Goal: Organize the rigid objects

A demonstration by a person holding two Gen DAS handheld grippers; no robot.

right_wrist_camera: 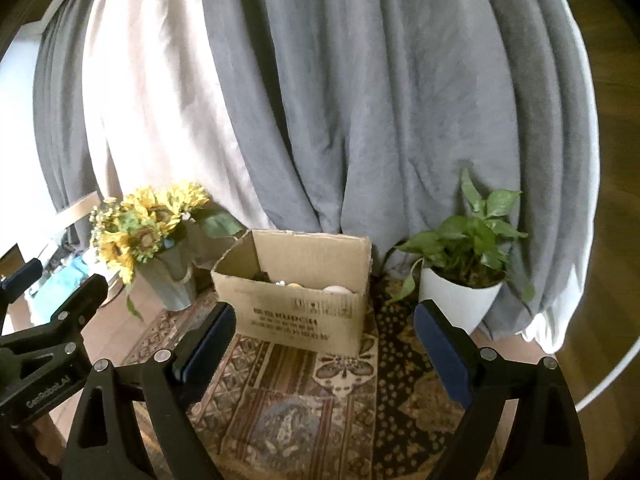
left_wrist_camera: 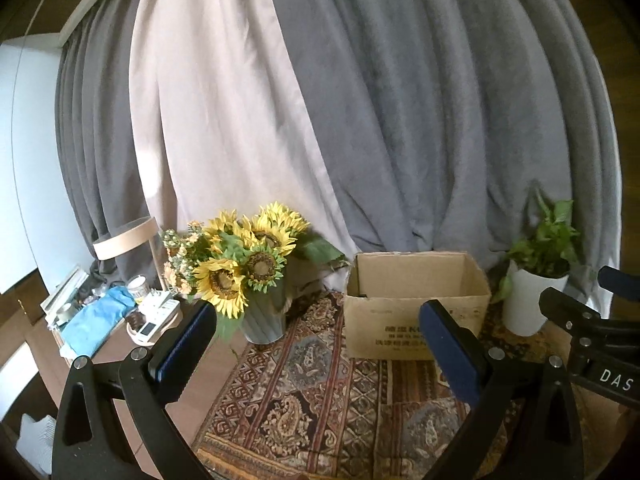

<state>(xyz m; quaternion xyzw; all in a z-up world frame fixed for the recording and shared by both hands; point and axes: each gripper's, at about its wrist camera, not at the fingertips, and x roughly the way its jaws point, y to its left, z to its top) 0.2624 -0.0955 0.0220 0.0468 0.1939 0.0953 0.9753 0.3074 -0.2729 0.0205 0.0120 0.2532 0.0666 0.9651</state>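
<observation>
Right wrist view: the right gripper (right_wrist_camera: 324, 340) hangs with its jaws spread wide and nothing between them, above a patterned rug (right_wrist_camera: 304, 400). Just beyond its fingertips stands an open cardboard box (right_wrist_camera: 304, 312) on the rug, with a few rounded objects (right_wrist_camera: 338, 290) inside (too small to identify). Left of the box is a vase of sunflowers (right_wrist_camera: 148, 232); right of the box, a potted plant (right_wrist_camera: 460, 276) in a white pot. Behind the box hang grey and cream curtains (right_wrist_camera: 360, 100). The left gripper (left_wrist_camera: 320, 340) is likewise wide open and empty, short of the box.
</observation>
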